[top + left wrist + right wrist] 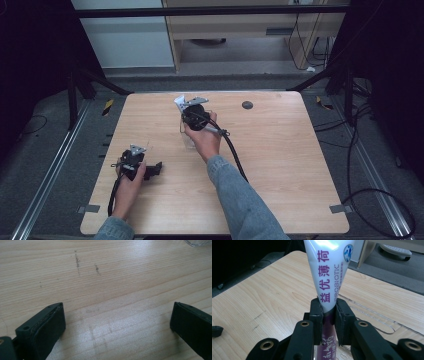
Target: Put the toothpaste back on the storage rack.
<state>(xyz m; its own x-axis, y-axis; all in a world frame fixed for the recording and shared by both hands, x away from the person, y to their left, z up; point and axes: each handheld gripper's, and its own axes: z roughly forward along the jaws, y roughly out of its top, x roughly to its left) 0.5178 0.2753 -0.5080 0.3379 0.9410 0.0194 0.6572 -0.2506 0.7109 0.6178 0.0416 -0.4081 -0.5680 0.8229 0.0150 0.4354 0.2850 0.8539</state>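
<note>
A white tube (329,270) with purple lettering and the word PROBIOTIC stands up between the jaws of my right gripper (328,306), which is shut on its lower part. From above, the right gripper (194,111) sits over the middle back of the wooden table (280,165), and the tube's white end (180,101) points toward the far left. My left gripper (152,169) rests low at the near left. Its jaws (117,312) stand wide apart over bare wood with nothing between them.
A small black disc (247,105) lies near the table's far edge. A clear plastic piece (372,315) lies flat on the wood just beyond the right gripper, and a clear rim (198,242) sits ahead of the left gripper. Cables (380,200) trail over the floor at the right.
</note>
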